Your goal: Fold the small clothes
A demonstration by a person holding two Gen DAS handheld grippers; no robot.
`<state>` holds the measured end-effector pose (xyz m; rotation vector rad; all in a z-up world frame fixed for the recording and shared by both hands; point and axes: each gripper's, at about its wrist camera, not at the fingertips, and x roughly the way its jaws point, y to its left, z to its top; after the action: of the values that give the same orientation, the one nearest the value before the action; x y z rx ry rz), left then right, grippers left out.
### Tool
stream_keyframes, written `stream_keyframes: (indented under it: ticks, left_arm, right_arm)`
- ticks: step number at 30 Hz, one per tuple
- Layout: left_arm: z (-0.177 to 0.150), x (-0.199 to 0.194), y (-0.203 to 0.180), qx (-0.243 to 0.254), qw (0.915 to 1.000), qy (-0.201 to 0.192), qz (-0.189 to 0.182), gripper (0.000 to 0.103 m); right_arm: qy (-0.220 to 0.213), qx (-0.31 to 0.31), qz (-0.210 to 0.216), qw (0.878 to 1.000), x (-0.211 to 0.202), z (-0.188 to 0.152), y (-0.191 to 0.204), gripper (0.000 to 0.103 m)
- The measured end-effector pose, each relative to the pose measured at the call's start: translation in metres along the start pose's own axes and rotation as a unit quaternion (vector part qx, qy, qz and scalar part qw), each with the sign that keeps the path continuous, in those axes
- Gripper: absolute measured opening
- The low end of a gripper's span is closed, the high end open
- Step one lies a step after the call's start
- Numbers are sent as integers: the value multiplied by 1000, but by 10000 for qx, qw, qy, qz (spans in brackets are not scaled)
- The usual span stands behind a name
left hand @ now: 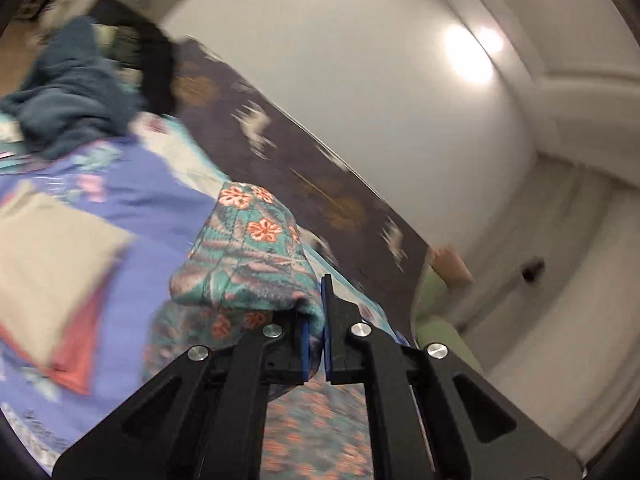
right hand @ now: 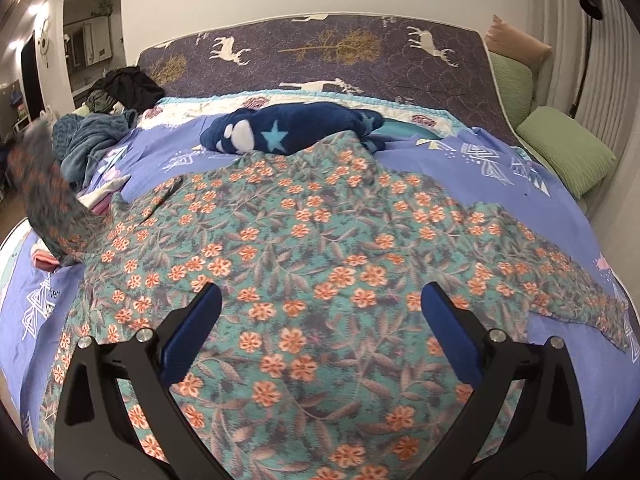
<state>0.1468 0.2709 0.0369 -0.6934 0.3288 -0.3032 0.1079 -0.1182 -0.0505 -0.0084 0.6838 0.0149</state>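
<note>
A teal garment with orange flowers (right hand: 320,248) lies spread flat on the bed. My left gripper (left hand: 316,340) is shut on a bunched part of this floral garment (left hand: 248,256) and holds it lifted above the bed. The lifted part shows blurred at the left of the right wrist view (right hand: 44,196). My right gripper (right hand: 320,328) is open and empty, hovering just above the middle of the spread garment.
A navy star-print fleece (right hand: 288,130) lies beyond the garment. A pile of dark and teal clothes (right hand: 96,128) sits at the bed's far left. Folded beige and pink pieces (left hand: 52,256) lie on the purple sheet (right hand: 440,152). Green pillows (right hand: 564,152) line the right edge.
</note>
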Motion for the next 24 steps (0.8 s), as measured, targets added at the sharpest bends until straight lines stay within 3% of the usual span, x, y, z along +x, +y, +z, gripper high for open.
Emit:
stream_keyframes:
  ticks: [3,5,6,8,11,12,14,18,21,24]
  left_arm:
    - [-49,54,-73,725,9942,693,-383,5]
    - [-94,96,-113,1214,9838,1238,-452,6]
    - [-109,108,-120,1329,9796,1440,-455,10]
    - [-158,138,-143,1609,9625,2141,-431,32]
    - [-200,147,-147,1875,9451,2633,-470,41]
    - [-206,148,-147,2002,9414,2680,-425,43]
    - [-208,131,-142,2346,9375,2566,-144,59]
    - [-192,91,-122,2734,9397,2003,455,66]
    - [-170,65,-91,2693,9430,1639,1065,72]
    - [-160,42,-55,2432,9423,1578,1671,72]
  right_arm:
    - [-60,135,-135,9998,-7,-1,-17,101]
    - [-60,238,-227,9994,-10,-3,-28,101]
    - [-37,324,-280,9991,-11,-5,-36,101]
    - [38,502,-347,9981,-11,-8,-52,101]
    - [186,772,-333,9963,-11,-16,-75,101]
    - [226,819,-300,9959,-10,-18,-80,101]
    - [365,928,-121,9949,-5,-19,-90,101]
    - [568,1078,600,9907,10,-14,-92,95]
    - [748,1036,1225,9842,30,-2,-83,85]
    - [1052,1173,1770,9715,56,11,-70,78]
